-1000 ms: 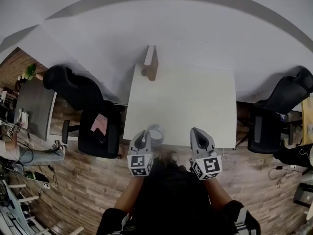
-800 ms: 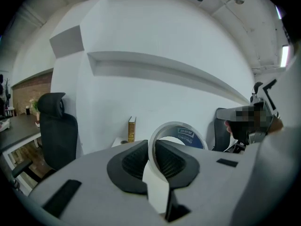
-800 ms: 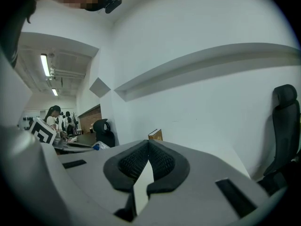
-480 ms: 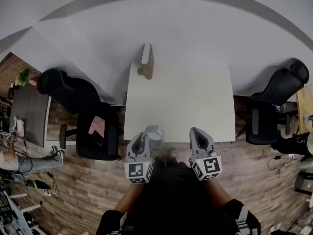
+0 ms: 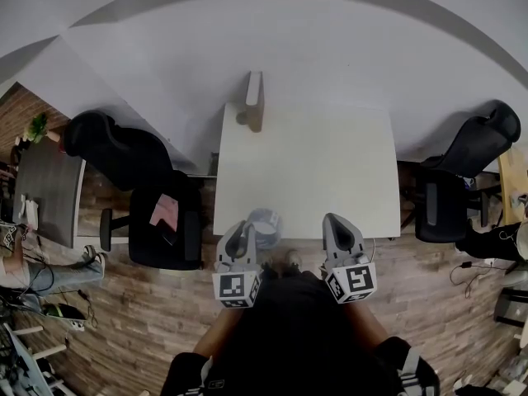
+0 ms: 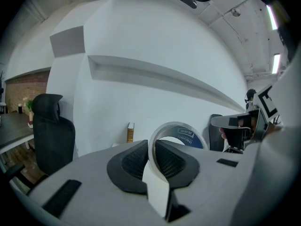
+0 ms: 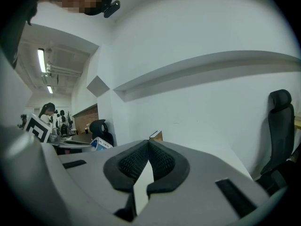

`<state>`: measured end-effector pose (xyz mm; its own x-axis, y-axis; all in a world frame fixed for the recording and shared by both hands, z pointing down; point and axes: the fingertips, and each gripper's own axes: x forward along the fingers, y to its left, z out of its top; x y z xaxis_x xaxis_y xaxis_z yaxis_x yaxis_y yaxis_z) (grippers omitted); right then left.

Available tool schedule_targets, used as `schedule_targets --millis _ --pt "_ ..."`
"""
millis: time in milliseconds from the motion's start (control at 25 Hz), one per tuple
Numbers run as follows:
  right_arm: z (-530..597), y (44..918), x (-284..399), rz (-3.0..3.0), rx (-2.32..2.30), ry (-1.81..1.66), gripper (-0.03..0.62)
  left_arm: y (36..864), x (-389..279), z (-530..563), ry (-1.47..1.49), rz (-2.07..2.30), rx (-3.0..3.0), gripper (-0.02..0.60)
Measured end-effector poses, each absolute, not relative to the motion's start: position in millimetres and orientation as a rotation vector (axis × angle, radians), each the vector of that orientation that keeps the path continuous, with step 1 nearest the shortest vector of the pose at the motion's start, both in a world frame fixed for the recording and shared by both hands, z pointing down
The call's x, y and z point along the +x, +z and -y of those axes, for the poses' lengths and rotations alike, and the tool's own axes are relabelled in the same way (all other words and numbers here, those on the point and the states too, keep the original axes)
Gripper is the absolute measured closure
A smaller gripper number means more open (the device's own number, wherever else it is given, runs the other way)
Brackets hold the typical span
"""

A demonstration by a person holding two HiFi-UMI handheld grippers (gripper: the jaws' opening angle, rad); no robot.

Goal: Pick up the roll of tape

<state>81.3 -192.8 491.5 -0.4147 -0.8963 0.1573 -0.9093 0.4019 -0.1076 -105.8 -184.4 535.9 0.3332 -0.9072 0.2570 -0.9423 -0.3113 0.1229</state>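
The roll of tape, pale grey with a blue inner label, hangs over the near edge of the white table. My left gripper is shut on it. In the left gripper view the roll stands upright on edge, and the left gripper pinches its wall between the black pads. My right gripper hovers at the table's near edge, to the right of the roll. In its own view the right gripper is shut with nothing in it, and the roll's label shows at its left.
A brown book-like block stands upright at the table's far left corner, the brown book-like block also showing ahead of the left gripper. Black office chairs stand left and right of the table. The floor is wood planks.
My left gripper has risen a little with the roll still in its jaws. The right gripper has shifted slightly sideways and stays shut.
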Motion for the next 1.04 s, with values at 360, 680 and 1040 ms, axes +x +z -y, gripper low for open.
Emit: schedule_targets --millis 360,680,1040 --pt "192 492 73 2.554 1.652 0.279 0.580 539 -108 187 0.192 1.637 2.353 0.514" --pt "193 491 68 2.550 1.653 0.274 0.580 539 -110 189 0.184 1.626 2.358 0.514" --pt "195 493 65 2.559 1.645 0.268 0.580 539 -110 189 0.184 1.613 2.362 0.514"
